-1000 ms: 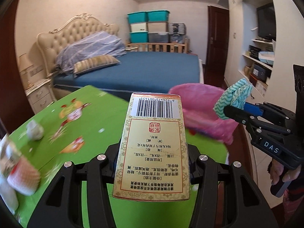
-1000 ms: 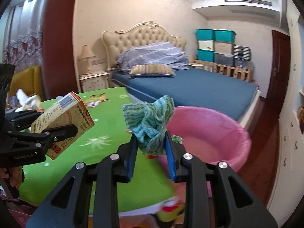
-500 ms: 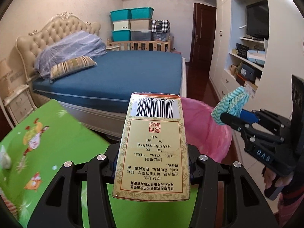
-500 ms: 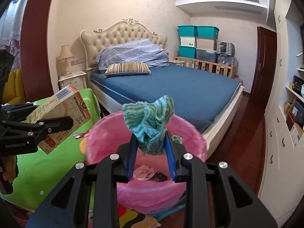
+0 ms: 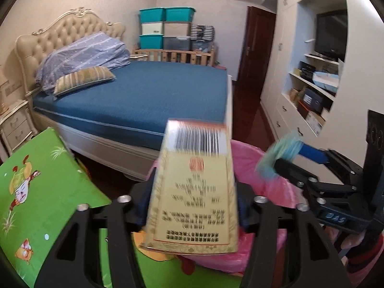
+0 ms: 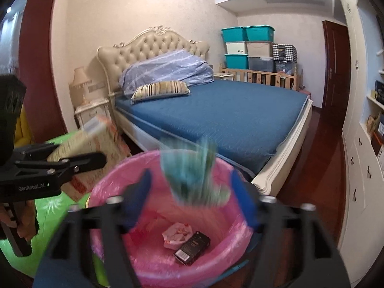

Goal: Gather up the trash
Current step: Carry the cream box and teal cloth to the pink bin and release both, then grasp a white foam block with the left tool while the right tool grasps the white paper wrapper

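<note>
I am holding both tools over the pink-lined trash bin (image 6: pixel 168 259), which is standing on the floor beside the green cartoon-print bench (image 5: pixel 43 192) at the foot of the blue bed (image 6: pixel 228 120). My right tool (image 6: pixel 189 187) has just been opening: its blue pads (image 6: pixel 141 189) are standing well apart, and the teal zigzag cloth (image 6: pixel 192 180) is hanging blurred between them, touching neither pad as far as I can see, above the bin's mouth. My left tool (image 5: pixel 192 206) has likewise just been opening, and the yellow barcoded carton (image 5: pixel 194 192) is sitting tilted and blurred between its spread fingers; I cannot tell whether a pad is touching it. In the left wrist view the carton is covering most of the bin. At the bottom of the bin a crumpled wrapper (image 6: pixel 177 235) and a small black box (image 6: pixel 192 249) are lying just beside each other.
</note>
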Demonstrator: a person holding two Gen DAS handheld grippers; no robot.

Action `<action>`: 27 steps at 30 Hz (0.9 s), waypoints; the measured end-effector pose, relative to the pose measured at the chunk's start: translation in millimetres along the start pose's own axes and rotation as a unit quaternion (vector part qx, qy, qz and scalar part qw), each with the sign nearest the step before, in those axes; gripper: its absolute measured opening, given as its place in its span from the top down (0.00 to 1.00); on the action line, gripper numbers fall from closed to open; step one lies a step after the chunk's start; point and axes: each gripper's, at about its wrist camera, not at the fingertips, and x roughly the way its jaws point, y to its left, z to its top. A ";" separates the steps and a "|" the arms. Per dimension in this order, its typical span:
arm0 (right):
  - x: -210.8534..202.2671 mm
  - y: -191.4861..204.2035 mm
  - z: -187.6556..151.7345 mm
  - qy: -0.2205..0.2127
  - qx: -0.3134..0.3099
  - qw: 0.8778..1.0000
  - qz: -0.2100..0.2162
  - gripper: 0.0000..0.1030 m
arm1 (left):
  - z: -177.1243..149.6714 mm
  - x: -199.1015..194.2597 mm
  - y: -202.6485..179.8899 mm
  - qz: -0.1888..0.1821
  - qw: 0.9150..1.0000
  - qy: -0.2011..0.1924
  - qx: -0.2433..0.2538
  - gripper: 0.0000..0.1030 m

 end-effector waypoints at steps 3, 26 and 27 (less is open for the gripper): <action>-10.6 -1.8 -0.1 -0.010 0.003 1.000 -0.002 0.31 | -4.2 -17.3 13.4 0.023 0.999 -0.030 -0.010 0.13; -55.8 203.9 -33.1 0.003 -0.061 0.991 0.122 0.24 | -144.9 -230.4 142.8 0.186 0.982 -0.007 -0.034 0.09; -53.9 217.4 -36.9 0.009 -0.063 0.989 0.131 0.24 | -156.0 -243.8 151.4 0.196 0.980 -0.007 -0.042 0.09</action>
